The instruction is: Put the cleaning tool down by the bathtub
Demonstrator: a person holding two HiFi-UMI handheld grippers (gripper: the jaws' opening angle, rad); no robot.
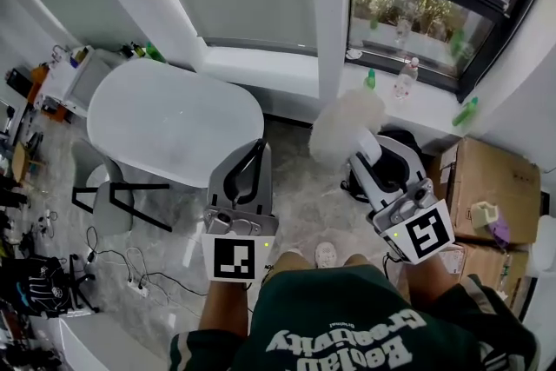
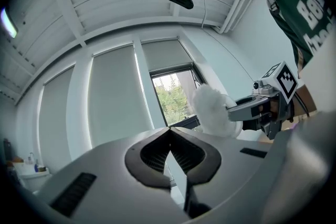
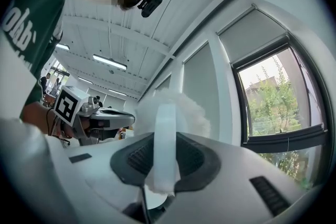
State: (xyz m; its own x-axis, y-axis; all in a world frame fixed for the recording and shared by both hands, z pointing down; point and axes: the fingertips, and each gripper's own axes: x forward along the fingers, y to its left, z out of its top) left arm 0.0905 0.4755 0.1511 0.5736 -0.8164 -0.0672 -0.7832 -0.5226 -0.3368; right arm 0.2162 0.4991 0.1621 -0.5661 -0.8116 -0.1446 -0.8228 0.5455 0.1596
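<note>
I'm mid-carry: my right gripper (image 1: 367, 150) has its jaws clamped on the duster (image 1: 346, 122), aloft right of the tub (image 1: 174, 117). My left gripper (image 1: 254, 150) has its jaws together, empty. Next I must lower the duster beside the tub.

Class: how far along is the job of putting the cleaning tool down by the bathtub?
Done: the right gripper is clamped on the handle of the fluffy white cleaning tool. In hand: the tool is held in the air above the floor near the window; the left gripper is shut, empty. Left: the setting down; the tool rests on nothing, apart from the white oval fixture at left, perhaps the bathtub.
</note>
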